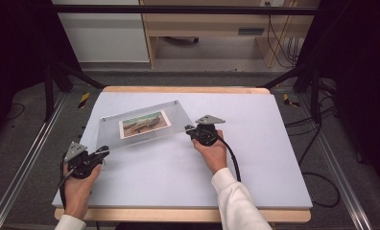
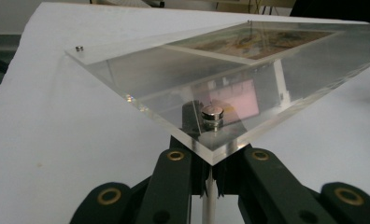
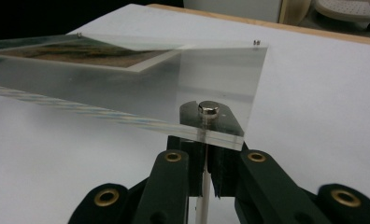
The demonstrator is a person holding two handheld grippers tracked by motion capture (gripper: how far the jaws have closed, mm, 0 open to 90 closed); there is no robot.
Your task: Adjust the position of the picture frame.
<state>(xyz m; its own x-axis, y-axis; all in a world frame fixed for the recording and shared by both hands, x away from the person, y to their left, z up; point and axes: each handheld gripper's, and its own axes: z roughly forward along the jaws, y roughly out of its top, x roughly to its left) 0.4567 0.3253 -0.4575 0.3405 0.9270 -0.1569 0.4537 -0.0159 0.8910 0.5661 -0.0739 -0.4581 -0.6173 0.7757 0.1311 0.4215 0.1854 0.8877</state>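
- Above the pale grey worktop (image 1: 255, 158), the clear acrylic photo frame (image 1: 145, 124) hangs slightly tilted, its long axis spanning between both tongs.
- Left tongs (image 1: 103, 152) clench its near-left corner.
- Right tongs (image 1: 190, 128) clench its right corner.

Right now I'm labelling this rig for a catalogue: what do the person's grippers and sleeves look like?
Each gripper, left gripper and right gripper, is black, with two jaws bearing brass-coloured rivets and a grey three-cornered plate on top. A black cable trails from the right one. Both sleeves are white.
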